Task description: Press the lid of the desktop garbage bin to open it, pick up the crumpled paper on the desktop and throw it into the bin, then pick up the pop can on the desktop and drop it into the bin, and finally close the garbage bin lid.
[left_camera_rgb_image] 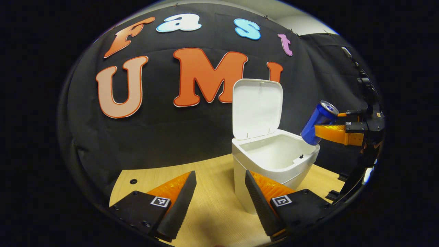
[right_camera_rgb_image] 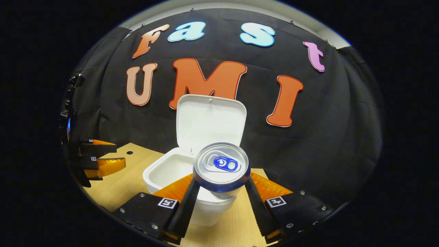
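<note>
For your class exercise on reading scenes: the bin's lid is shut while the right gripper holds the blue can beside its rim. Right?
Not quite. The lid stands open, upright behind the bin, as the left gripper view shows. The right gripper does hold the can at the rim.

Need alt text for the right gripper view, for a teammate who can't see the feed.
The right gripper is shut on a blue pop can, held top toward the camera just in front of the white desktop bin, whose lid stands open. The left gripper hangs at the left edge over the wooden desktop.
</note>
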`<state>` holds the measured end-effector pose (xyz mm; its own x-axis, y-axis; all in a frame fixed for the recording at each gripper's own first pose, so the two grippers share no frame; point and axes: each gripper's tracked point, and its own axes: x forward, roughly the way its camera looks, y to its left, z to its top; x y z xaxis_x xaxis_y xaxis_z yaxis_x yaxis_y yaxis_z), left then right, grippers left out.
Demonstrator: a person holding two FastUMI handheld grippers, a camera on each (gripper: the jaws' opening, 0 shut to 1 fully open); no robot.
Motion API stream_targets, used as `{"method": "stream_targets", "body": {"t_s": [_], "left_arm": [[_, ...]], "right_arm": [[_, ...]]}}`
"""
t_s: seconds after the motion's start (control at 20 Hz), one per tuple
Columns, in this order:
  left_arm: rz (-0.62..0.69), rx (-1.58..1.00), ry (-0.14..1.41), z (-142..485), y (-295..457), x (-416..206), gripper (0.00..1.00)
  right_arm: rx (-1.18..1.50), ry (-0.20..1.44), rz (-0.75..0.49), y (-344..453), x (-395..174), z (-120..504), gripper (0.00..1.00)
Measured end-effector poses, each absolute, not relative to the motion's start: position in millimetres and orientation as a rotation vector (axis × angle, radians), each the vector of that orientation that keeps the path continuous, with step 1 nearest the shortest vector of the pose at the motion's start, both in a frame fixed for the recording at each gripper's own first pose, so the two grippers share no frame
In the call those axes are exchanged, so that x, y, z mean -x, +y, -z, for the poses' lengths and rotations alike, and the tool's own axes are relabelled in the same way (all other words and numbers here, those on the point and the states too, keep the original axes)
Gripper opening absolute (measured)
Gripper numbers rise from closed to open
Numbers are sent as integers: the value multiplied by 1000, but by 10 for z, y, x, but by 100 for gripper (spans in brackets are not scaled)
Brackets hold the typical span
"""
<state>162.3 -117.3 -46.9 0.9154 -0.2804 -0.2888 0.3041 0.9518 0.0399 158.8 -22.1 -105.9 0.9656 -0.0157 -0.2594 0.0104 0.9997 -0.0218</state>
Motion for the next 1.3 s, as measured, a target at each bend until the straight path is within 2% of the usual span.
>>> {"method": "stream_targets", "body": {"t_s": [0.05,0.1,0.35,0.4,0.45,0.5,0.8,1.3], "left_arm": [[288,-84,285,478,-1131,-1602,89],[274,-84,286,478,-1095,-1600,89],[220,-84,295,503,-960,-1549,94],[212,-82,295,498,-937,-1528,89],[201,-81,297,509,-904,-1503,94],[194,-78,300,517,-884,-1485,92],[154,-67,314,578,-800,-1458,92],[114,-57,317,643,-696,-1408,92]], "right_arm": [[22,271,3,-194,-1616,1085,74],[23,275,-9,-176,-1641,1104,79],[48,343,-38,-135,-1739,1294,79],[51,355,-44,-131,-1746,1324,79],[50,369,-55,-120,-1754,1356,79],[49,385,-58,-126,-1751,1414,79],[48,446,-83,-119,-1785,1560,79],[65,421,-88,-175,-1859,1466,82]]}}
